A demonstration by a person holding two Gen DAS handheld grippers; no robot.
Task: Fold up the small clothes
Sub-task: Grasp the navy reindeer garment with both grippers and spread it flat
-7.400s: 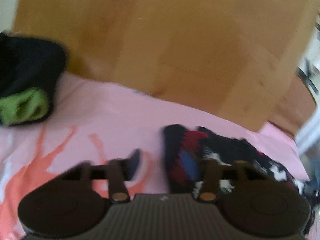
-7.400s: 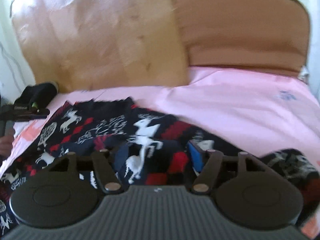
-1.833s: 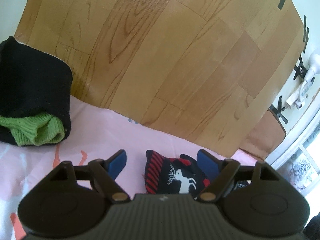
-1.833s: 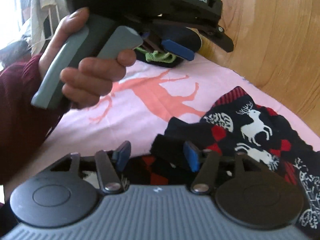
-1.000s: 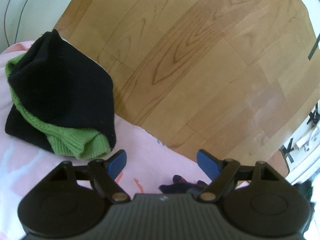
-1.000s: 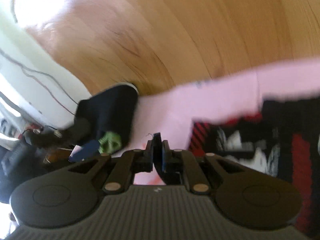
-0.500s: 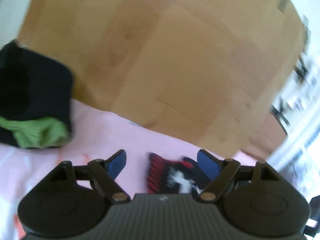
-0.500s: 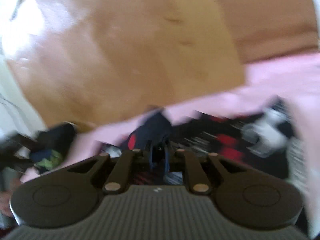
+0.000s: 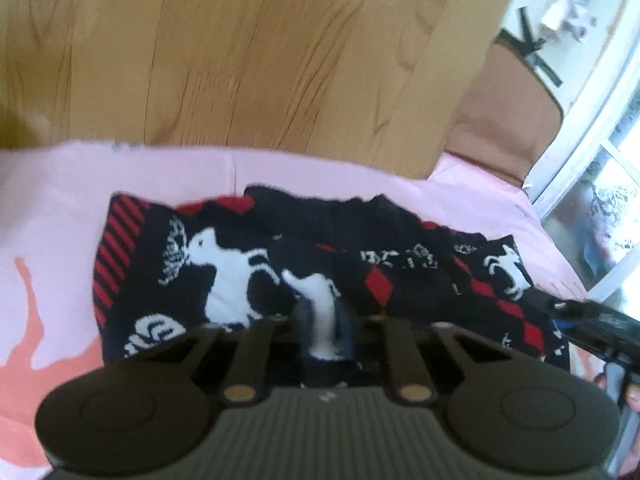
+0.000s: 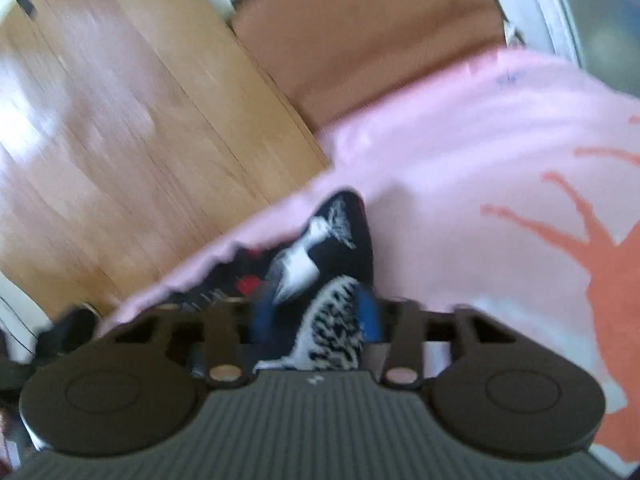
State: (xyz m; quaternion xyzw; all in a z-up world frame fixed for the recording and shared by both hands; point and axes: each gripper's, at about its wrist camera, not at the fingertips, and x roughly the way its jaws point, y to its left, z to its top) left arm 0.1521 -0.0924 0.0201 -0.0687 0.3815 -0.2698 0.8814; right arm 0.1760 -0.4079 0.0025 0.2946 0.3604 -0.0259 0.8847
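A black knitted sweater [image 9: 240, 264] with white deer and red diamonds lies crumpled on the pink bedsheet [image 9: 60, 208]. My left gripper [image 9: 322, 320] is shut on a fold of it, and white cloth is pinched between the pads. In the right wrist view a corner of the sweater [image 10: 332, 240] runs up between the blue pads of my right gripper [image 10: 316, 316]. Its jaws are opening and stand a little apart, with cloth in the gap and no clear squeeze. The right gripper [image 9: 580, 312] also shows at the sweater's right end in the left wrist view.
A wood-grain board [image 9: 260, 60] leans behind the bed, with a brown headboard [image 9: 500, 120] to its right and a window [image 9: 600, 200] beyond. The sheet [image 10: 480, 168] carries an orange deer print [image 10: 600, 248]. A blurred dark garment [image 10: 68, 332] lies far left.
My left gripper swung from the black-and-green pile over to the sweater and shut on a fold. My right gripper moved along the sweater to its corner, and its shut jaws have parted.
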